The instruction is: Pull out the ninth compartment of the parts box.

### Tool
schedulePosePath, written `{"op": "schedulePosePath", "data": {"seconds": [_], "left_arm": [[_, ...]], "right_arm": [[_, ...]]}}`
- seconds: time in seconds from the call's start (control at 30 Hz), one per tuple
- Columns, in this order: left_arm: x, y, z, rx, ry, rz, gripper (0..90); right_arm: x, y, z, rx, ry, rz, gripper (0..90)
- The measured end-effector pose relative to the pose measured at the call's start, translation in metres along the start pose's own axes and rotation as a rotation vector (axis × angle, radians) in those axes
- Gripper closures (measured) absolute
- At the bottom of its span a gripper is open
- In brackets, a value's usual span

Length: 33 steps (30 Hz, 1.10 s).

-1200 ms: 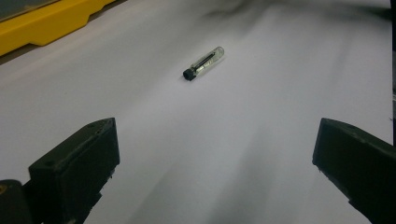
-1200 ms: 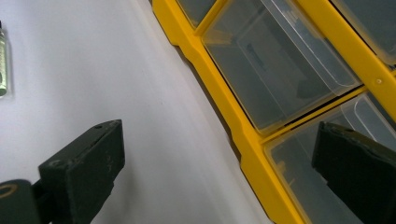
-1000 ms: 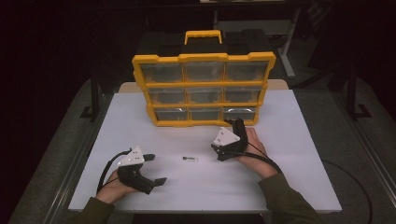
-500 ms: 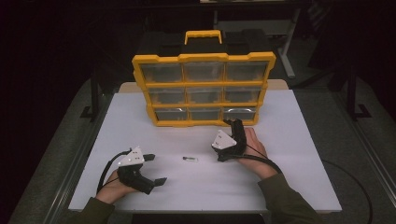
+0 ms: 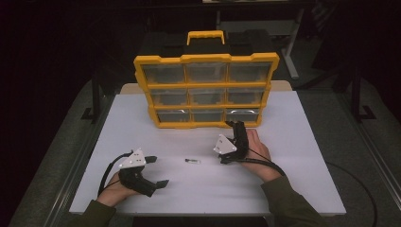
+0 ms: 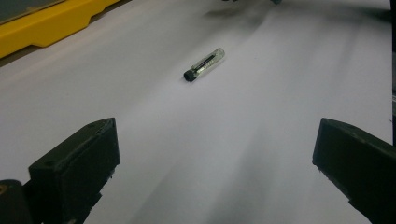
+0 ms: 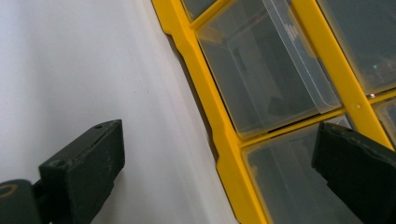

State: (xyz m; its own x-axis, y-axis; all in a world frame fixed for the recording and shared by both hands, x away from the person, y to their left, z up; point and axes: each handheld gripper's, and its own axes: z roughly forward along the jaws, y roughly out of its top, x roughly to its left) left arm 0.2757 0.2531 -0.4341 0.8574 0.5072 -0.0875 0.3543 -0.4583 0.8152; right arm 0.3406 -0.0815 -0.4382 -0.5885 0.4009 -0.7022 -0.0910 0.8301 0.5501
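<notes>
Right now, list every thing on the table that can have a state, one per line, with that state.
Left hand-held gripper: open, empty, low over the table, aimed toward the vial.
Right hand-held gripper: open, empty, at the organizer's bottom right drawer.
Vial: lying flat, black cap on, untouched.
Organizer: standing upright, handle up.
Bottom right drawer: seemingly shut; cannot tell for sure.

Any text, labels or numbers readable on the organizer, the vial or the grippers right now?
None can be read.
Organizer: no label or brand legible; a faint embossed mark on one drawer in the right gripper view is too blurred.
Vial: dark marks inside, too small to read.
Left gripper and right gripper: no markings visible.
</notes>
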Motion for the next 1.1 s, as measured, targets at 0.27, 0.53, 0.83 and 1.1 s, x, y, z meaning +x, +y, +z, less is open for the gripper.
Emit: {"op": "schedulePosePath", "data": {"seconds": [0.27,0.53,0.83,1.1], "left_arm": [[0.0001,0.0,-0.0002,0.0,0.001,0.001,0.4],[0.0003,0.0001,-0.0003,-0.003,-0.001,-0.005,0.4],[0.0004,0.0,-0.0003,0.0,-0.001,-0.002,0.4],[0.0002,0.0001,-0.0005,0.001,-0.001,0.002,0.5]], "right_arm": [[0.002,0.0001,0.0018,0.001,-0.057,-0.098,2.0],[0.0046,0.0,0.0028,-0.002,-0.07,-0.138,2.0],[0.0065,0.0005,0.0022,0.003,-0.09,-0.179,2.1],[0.0092,0.0021,0.0018,0.011,-0.113,-0.205,2.1]]}}
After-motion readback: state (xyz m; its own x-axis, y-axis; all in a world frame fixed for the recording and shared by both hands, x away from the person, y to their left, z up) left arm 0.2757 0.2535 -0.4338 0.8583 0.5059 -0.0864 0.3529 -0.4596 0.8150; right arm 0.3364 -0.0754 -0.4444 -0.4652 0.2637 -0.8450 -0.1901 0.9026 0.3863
